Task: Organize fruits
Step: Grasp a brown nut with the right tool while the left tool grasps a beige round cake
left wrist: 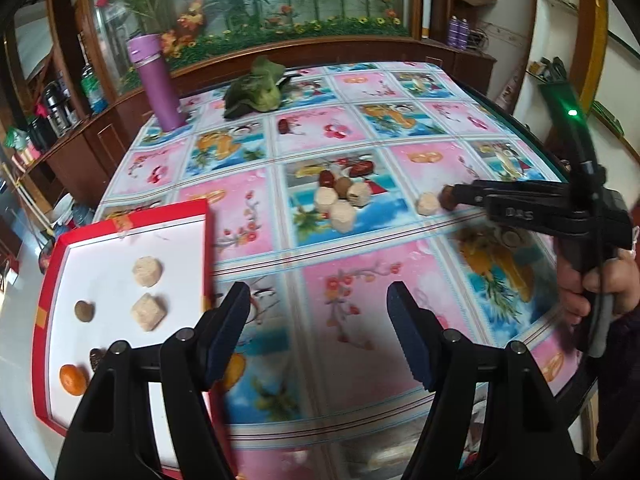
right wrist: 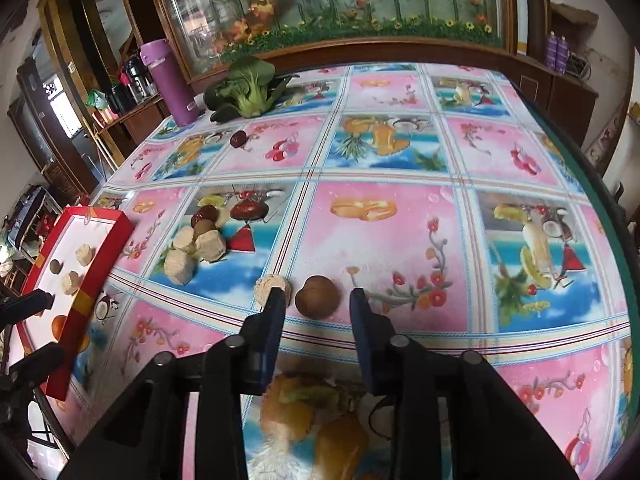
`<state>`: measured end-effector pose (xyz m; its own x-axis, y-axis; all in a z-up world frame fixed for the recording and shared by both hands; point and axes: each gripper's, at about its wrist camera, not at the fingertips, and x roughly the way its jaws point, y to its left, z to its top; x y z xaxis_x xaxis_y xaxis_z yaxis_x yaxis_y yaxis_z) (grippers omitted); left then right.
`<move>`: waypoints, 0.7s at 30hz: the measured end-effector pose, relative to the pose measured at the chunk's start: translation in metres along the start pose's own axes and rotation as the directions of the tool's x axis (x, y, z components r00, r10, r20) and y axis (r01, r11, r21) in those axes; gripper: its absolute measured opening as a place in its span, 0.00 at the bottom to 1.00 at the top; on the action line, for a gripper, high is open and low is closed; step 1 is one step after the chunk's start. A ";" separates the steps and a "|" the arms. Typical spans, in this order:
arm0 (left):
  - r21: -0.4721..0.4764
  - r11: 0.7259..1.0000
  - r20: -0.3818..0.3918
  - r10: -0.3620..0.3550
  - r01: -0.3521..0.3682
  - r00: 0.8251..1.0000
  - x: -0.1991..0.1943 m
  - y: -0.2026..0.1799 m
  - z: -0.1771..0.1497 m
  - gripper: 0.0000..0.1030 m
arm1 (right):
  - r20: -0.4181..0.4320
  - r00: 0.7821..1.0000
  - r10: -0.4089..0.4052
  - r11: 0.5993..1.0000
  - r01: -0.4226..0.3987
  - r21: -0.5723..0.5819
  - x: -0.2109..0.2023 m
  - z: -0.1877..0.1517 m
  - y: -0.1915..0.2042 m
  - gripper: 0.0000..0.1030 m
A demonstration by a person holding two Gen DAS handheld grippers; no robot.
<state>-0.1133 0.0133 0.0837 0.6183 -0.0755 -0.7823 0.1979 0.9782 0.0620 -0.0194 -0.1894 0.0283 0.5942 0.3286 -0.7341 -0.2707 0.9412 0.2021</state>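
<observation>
Right tongs are hanging apart, straddling a brown fruit without touching it, near the table's right edge, a pale chunk just beside the left finger. Left tongs are gaping empty beside the red tray at the left edge. That fruit's looking small, round, light and prone to rolling: best pinched across its widest middle, gently.

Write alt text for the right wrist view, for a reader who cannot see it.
The open right gripper brackets a round brown fruit on a fruit-print tablecloth, a pale peeled piece just left of it. Farther left are a small pile of pieces and a red tray holding a few more.
</observation>
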 end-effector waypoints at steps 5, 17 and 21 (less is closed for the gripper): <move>0.038 0.999 0.007 -0.010 0.010 1.000 0.006 -0.013 0.012 0.69 | -0.011 1.000 -0.014 1.000 0.014 0.001 0.011 -0.002 -0.001 0.26; 0.080 0.994 -0.046 -0.070 0.073 0.997 0.064 -0.047 0.042 0.69 | 0.075 0.997 0.032 0.979 -0.046 0.199 -0.008 0.008 -0.047 0.23; 0.087 0.992 -0.066 -0.089 0.095 0.994 0.086 -0.065 0.053 0.69 | 0.116 0.993 0.033 0.964 -0.063 0.260 -0.019 0.008 -0.060 0.23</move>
<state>-0.0322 -0.0674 0.0451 0.5467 -0.1494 -0.8239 0.3212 0.9461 0.0416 -0.0085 -0.2518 0.0356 0.6685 0.3666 -0.6471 -0.1013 0.9069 0.4091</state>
